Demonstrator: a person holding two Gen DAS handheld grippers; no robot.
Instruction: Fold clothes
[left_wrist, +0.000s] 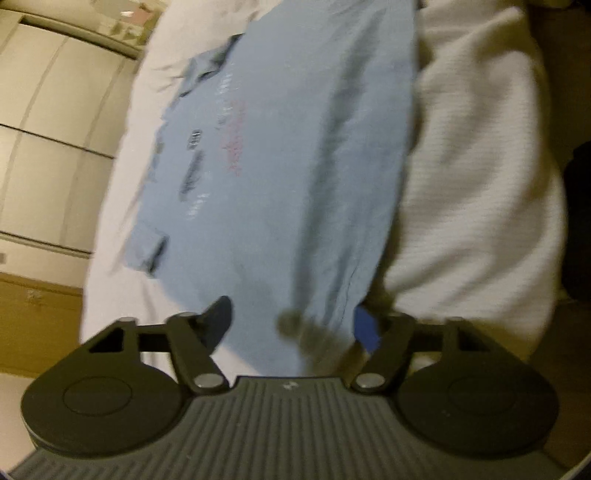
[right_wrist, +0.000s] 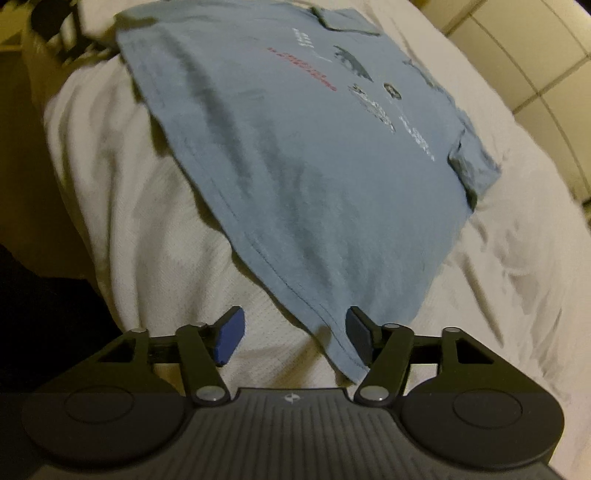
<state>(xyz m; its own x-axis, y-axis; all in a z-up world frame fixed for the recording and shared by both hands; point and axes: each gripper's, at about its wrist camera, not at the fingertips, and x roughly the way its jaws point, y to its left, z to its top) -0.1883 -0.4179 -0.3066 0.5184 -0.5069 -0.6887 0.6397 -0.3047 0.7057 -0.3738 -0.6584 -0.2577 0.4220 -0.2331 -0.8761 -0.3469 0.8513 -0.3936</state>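
Shirt (right_wrist: 280, 147) spread on bed (right_wrist: 498, 266); left hand-held gripper (left_wrist: 293, 325) and right hand-held gripper (right_wrist: 293, 338) released astride hem corners; next, pinch both.

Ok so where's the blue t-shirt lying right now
The blue t-shirt lies spread flat, print up, on the white bedcover. In both wrist views its near hem corner sits between the open pads of each gripper.

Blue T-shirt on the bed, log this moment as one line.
item: blue T-shirt flat on white bedding | left claw: open at hem | right claw: open at hem corner | fold: not begun
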